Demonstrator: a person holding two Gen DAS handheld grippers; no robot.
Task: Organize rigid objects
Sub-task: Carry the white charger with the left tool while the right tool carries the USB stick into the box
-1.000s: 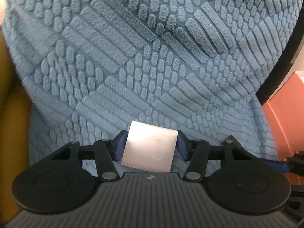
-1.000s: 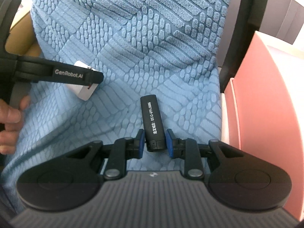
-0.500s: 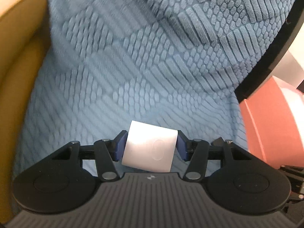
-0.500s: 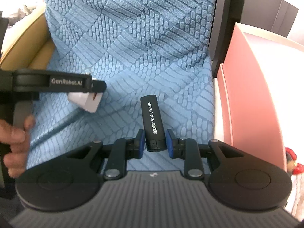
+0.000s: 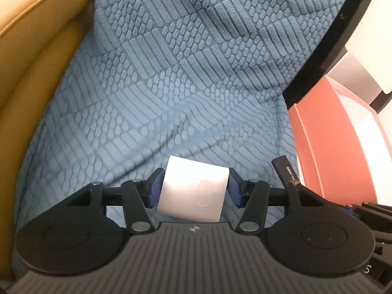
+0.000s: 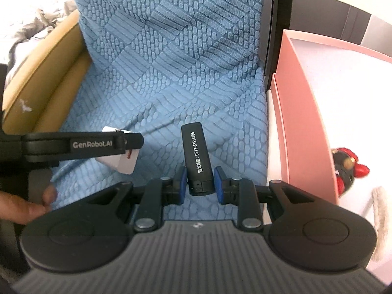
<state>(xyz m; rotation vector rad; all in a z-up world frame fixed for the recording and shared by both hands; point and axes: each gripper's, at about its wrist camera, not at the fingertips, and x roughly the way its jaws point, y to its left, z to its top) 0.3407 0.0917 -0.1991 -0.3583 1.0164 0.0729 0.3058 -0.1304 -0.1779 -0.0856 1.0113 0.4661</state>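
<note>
A: What is the left gripper (image 5: 194,191) carrying?

B: A white block (image 5: 193,192), smooth and square-edged, with a faint oval mark on its face; perhaps a charger, I cannot tell for sure. The blue pads (image 5: 154,188) pinch it on its two opposite sides, jaws about half spread because the block is wide.

A: And the right gripper (image 6: 199,183)?

B: It is pressed tight on a slim black lighter (image 6: 197,158) with white printed digits. The pads grip the bottom end, so most of the body sticks out ahead of the fingers.

A: Why hold it so low?

B: My guess: it leaves the long end free to be lowered into a container first.

A: Where are both things relative to the furniture?

B: Both hang above the blue textured blanket (image 6: 171,61) draped over a seat, not touching it. A mustard leather armrest (image 5: 36,49) lies to the left.

A: Where might they go?

B: Probably into the pink box (image 6: 306,112) just right of the seat. It is open, its floor pale and mostly bare; a small red and black toy (image 6: 348,169) sits inside near the wall.

A: Any risk?

B: The grippers are close together; the lighter's tip shows right beside the left one, so they could knock at the box.
</note>
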